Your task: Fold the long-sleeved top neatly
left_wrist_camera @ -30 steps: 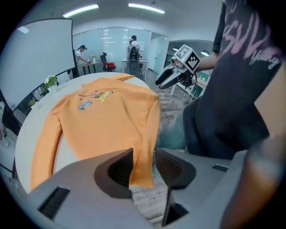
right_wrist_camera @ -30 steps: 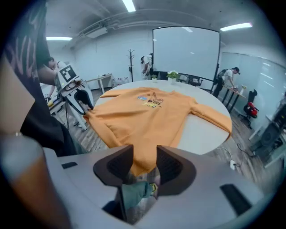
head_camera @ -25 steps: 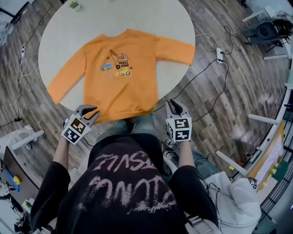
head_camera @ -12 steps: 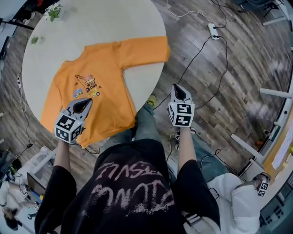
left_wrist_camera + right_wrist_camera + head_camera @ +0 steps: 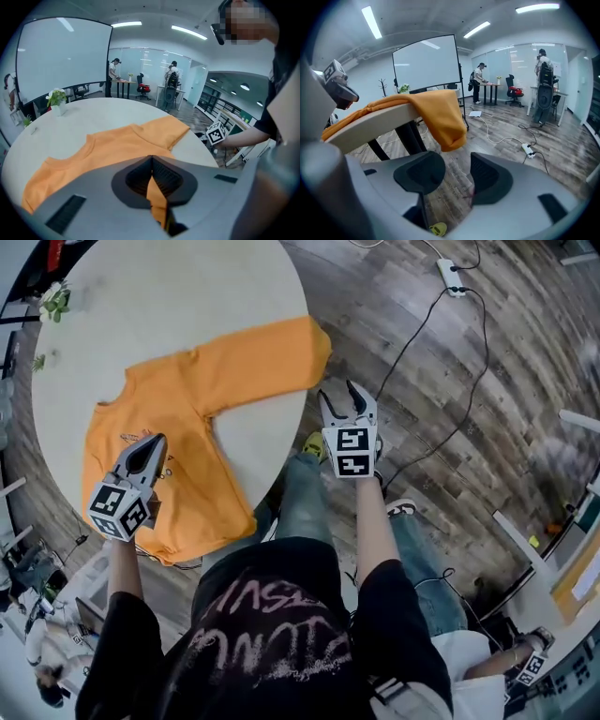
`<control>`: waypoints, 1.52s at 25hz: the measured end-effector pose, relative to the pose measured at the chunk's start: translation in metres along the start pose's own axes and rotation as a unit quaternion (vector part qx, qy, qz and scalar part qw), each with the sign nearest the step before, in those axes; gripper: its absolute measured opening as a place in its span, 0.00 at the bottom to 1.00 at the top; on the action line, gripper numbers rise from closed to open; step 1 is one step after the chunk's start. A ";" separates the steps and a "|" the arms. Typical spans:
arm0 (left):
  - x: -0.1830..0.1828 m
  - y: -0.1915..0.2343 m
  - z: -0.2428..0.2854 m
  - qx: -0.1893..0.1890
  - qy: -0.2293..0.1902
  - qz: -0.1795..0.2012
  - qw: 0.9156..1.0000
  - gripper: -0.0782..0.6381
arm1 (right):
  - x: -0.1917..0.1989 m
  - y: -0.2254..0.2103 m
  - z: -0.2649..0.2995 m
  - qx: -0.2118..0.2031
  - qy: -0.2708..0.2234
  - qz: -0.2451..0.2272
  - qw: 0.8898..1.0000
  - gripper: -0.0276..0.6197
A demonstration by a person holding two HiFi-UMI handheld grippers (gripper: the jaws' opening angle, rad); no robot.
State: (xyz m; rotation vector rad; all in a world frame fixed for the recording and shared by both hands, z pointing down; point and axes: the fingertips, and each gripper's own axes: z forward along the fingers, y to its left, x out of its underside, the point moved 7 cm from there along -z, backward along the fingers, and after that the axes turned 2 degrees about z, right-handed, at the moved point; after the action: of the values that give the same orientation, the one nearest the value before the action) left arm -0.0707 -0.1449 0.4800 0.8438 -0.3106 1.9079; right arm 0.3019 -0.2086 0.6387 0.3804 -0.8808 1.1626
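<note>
left hand-held gripper (image 5: 155, 441): was clamped on orange long-sleeved top (image 5: 234, 367) | right hand-held gripper (image 5: 338, 397): jaws had just been opening, stood apart, empty | sleeve cuff (image 5: 449, 136): hung off worktop (image 5: 187, 287) just ahead

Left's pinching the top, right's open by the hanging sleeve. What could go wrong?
The left gripper, shut on the top, could drag it off the table, where one sleeve overhangs. The right gripper, jaws just opened and empty, is short of that sleeve and may miss it.
</note>
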 end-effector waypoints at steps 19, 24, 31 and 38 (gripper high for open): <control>0.014 0.013 0.016 -0.048 0.001 0.002 0.999 0.13 | 0.006 -0.044 0.072 0.078 -0.088 0.040 0.992 0.05; 0.009 0.008 0.019 -0.036 -0.005 0.000 0.999 0.13 | -0.005 -0.067 0.049 0.101 -0.099 0.040 0.989 0.05; 0.010 0.011 0.021 -0.036 0.001 0.005 0.999 0.13 | 0.024 -0.040 0.055 -0.001 -0.058 0.002 0.998 0.43; 0.016 0.013 0.021 -0.051 0.014 0.011 0.999 0.13 | 0.013 -0.020 0.079 0.028 -0.119 0.002 0.992 0.59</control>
State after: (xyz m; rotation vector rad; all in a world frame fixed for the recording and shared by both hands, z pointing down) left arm -0.0776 -0.1514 0.5078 0.7476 -0.3973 1.9060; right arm 0.2899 -0.2611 0.7010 0.5731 -1.0578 1.1626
